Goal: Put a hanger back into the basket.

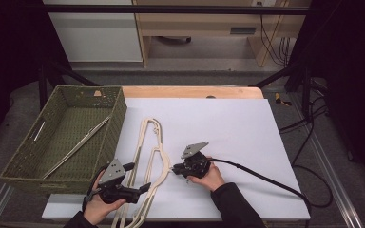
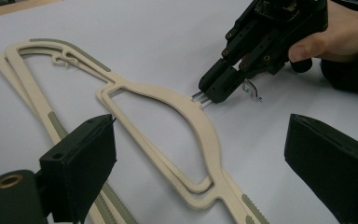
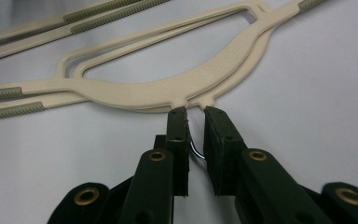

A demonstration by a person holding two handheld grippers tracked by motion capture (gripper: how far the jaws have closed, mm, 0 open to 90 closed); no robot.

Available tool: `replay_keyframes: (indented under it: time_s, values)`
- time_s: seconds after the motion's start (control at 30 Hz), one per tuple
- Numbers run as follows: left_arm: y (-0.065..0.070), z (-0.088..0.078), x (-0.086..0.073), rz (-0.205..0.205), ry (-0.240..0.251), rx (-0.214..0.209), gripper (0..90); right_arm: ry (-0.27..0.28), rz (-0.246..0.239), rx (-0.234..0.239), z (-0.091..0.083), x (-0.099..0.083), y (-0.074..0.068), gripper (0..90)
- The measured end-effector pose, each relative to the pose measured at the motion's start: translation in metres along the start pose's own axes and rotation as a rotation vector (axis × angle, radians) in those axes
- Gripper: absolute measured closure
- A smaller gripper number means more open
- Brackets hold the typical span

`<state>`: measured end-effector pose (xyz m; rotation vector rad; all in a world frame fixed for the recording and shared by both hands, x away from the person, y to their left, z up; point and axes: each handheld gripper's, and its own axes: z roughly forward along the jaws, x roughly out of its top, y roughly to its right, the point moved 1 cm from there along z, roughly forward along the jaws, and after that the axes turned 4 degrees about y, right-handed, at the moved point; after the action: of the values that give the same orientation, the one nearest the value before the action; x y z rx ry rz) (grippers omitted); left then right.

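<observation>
While I watch from the high view, my right gripper (image 1: 177,167) meets the cream hangers (image 1: 148,156) on the white table (image 1: 228,128); a green basket (image 1: 116,121) holding metal tongs (image 1: 78,146) sits beyond my left gripper (image 1: 140,178). From the left gripper view, its jaws gape, released. Through the right gripper view, the jaws pinch the metal hook (image 3: 195,150).
</observation>
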<state>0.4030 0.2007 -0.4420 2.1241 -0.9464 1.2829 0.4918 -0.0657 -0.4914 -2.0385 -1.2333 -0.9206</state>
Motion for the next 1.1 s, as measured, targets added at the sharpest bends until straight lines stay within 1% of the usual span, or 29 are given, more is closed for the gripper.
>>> replay_keyframes:
  time_s: [0.07, 0.17, 0.3, 0.43, 0.53, 0.57, 0.67, 0.73, 0.8, 0.83, 0.93, 0.97, 1.0, 1.1]
  values:
    - [0.0, 0.001, 0.0, 0.001, -0.004, -0.001, 9.1, -0.001, 0.0, 0.0, 0.0, 0.0, 0.0, 80.2]
    - [0.001, 0.002, 0.0, -0.002, -0.01, -0.006, 9.2, 0.007, -0.026, 0.011, 0.001, -0.001, -0.001, 83.8]
    - [0.0, 0.004, -0.001, -0.002, -0.019, -0.007, 9.2, 0.017, -0.051, 0.04, 0.002, -0.002, -0.002, 86.4]
    - [0.001, 0.005, -0.001, -0.004, -0.025, -0.01, 9.2, 0.009, -0.047, 0.062, 0.002, -0.002, -0.003, 88.7]
    - [0.001, 0.005, -0.001, -0.001, -0.025, -0.009, 9.2, 0.001, -0.043, 0.057, 0.0, -0.002, -0.004, 88.9]
    - [0.001, 0.005, -0.001, -0.001, -0.025, -0.008, 9.2, -0.001, -0.049, 0.052, 0.0, -0.002, -0.005, 88.9]
    - [0.002, 0.007, -0.001, -0.002, -0.041, -0.01, 9.1, -0.007, -0.043, 0.051, -0.002, -0.001, -0.006, 88.9]
    - [0.003, 0.01, 0.0, -0.001, -0.063, -0.01, 8.8, -0.011, -0.036, 0.047, -0.004, 0.0, -0.008, 88.9]
    - [0.005, 0.014, 0.002, -0.001, -0.084, -0.01, 9.0, 0.001, -0.043, 0.041, -0.006, 0.002, -0.008, 88.9]
    - [0.007, 0.016, 0.004, 0.004, -0.099, -0.011, 9.1, -0.003, -0.04, 0.041, -0.008, 0.003, -0.009, 88.9]
    - [0.013, 0.023, 0.012, 0.032, -0.144, -0.007, 10.1, -0.017, -0.036, 0.034, -0.013, 0.007, -0.011, 89.0]
    - [0.014, 0.025, 0.015, 0.039, -0.157, -0.008, 10.8, -0.021, -0.02, 0.044, -0.015, 0.008, -0.011, 89.1]
    - [0.016, 0.027, 0.018, 0.048, -0.168, -0.011, 11.5, -0.025, -0.009, 0.045, -0.017, 0.009, -0.012, 89.1]
    - [0.021, 0.036, 0.025, 0.075, -0.203, -0.016, 13.9, -0.026, -0.02, 0.04, -0.021, 0.013, -0.013, 89.1]
